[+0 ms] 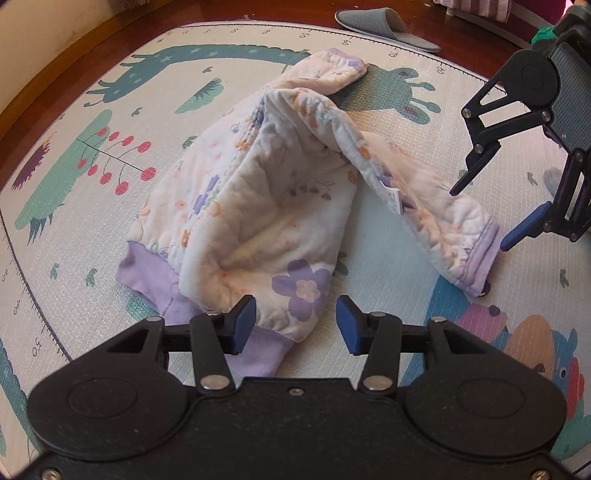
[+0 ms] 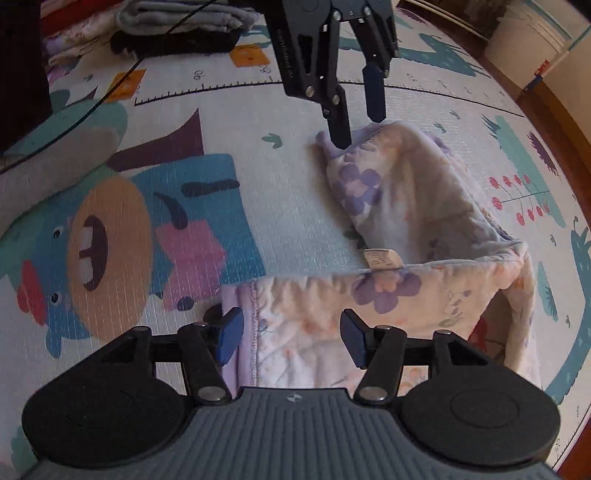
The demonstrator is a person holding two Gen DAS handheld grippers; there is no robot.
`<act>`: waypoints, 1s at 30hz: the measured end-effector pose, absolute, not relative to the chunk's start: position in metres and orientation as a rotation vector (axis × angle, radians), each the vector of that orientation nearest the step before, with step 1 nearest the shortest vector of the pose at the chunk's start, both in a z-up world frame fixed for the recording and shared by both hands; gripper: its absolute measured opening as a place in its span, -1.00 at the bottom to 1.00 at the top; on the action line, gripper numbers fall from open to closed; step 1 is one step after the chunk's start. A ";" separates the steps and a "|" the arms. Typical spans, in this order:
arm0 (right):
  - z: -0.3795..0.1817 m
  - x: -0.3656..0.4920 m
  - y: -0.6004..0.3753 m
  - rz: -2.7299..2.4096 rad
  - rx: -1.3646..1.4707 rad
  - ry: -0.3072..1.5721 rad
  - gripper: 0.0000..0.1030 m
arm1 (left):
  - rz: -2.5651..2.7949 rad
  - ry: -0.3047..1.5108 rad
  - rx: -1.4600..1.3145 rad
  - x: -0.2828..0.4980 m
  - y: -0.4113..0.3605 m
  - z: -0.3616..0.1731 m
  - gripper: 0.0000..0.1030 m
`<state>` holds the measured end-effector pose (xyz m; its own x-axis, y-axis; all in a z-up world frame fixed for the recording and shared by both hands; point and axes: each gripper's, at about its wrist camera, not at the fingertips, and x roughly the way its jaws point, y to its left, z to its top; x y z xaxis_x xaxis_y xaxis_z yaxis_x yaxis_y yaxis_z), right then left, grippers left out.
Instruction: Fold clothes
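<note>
Both claws, the left gripper [image 1: 296, 321] and right gripper [image 2: 291, 334], are held wide, grasping nothing. Each purple cuff [image 1: 258, 354] of the flowery pants [image 1: 258, 192] should be pinched fully, then lifted evenly.

slipper [image 1: 388, 27] cut by top edge, folded pile [image 2: 177, 26] partly cropped

I am working on the floor of a home: a children's play mat [image 1: 177, 122] printed with cartoon animals lies over dark wooden flooring [image 1: 92, 33], a grey slipper [image 1: 384, 26] at upper right, folded clothes [image 2: 177, 26] stacked at upper left.
</note>
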<state>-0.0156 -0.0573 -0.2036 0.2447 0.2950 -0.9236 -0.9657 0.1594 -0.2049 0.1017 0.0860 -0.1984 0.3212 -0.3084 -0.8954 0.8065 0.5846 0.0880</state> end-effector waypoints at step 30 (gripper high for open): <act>-0.133 0.109 -0.232 0.764 0.207 1.027 -0.74 | -0.806 0.855 0.909 0.083 0.060 -0.252 0.08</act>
